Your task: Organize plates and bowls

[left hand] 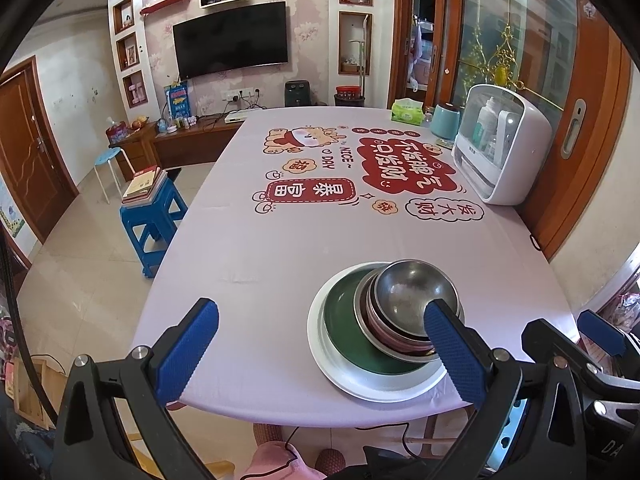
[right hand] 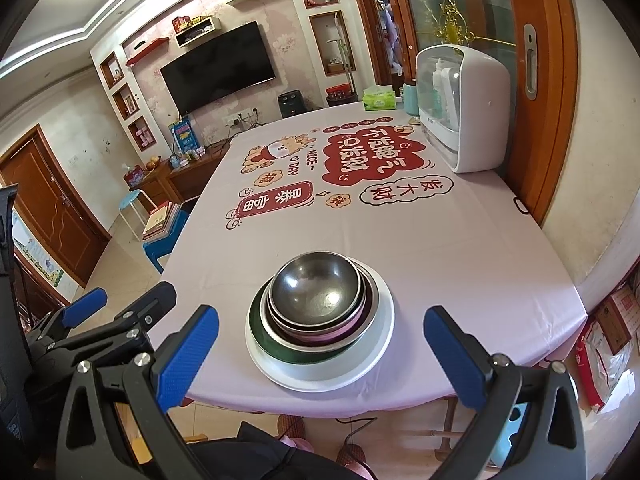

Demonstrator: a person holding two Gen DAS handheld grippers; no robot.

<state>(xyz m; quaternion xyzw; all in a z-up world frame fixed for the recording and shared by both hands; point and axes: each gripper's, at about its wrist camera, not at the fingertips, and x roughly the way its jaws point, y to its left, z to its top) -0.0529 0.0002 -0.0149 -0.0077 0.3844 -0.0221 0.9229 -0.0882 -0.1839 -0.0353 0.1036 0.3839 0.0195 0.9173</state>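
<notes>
Left gripper (left hand: 320, 354): jaws spread wide, nothing held, hovering over the near table edge with its right pad in front of the stack's near rim; whether it touches cannot be told.

Stack of dishes, near the front edge of the table (right hand: 460, 248), listed from its left-showing outer layers inward:
- White plate (right hand: 372, 372), bottom, widest. Probably ceramic or melamine: stiff, likely the heaviest piece, breakable if dropped. Its low rim lies nearly flat on the cloth, so a pad would need to slide under the edge.
- Dark green plate (right hand: 260, 340), nested on it, shifted left.
- Shallow steel dish (right hand: 372, 312), then a pink-sided bowl (right hand: 340, 330).
- Steel bowl (right hand: 316, 288), top, empty. Judged light, rigid, smooth and slippery; the upright rim is the best pinch point, one pad inside and one outside.
The stack sits off-centre, so lifting it whole may let pieces slide.

Right gripper (right hand: 320, 354): fully open, empty, the stack lying between its pads but beyond them.

Surroundings: printed tablecloth, bare around the stack. White cabinet-style appliance (right hand: 468, 120), tissue box (right hand: 379, 99) and teal canister (right hand: 410, 100) stand at the far right, well apart. Nothing blocks access.
</notes>
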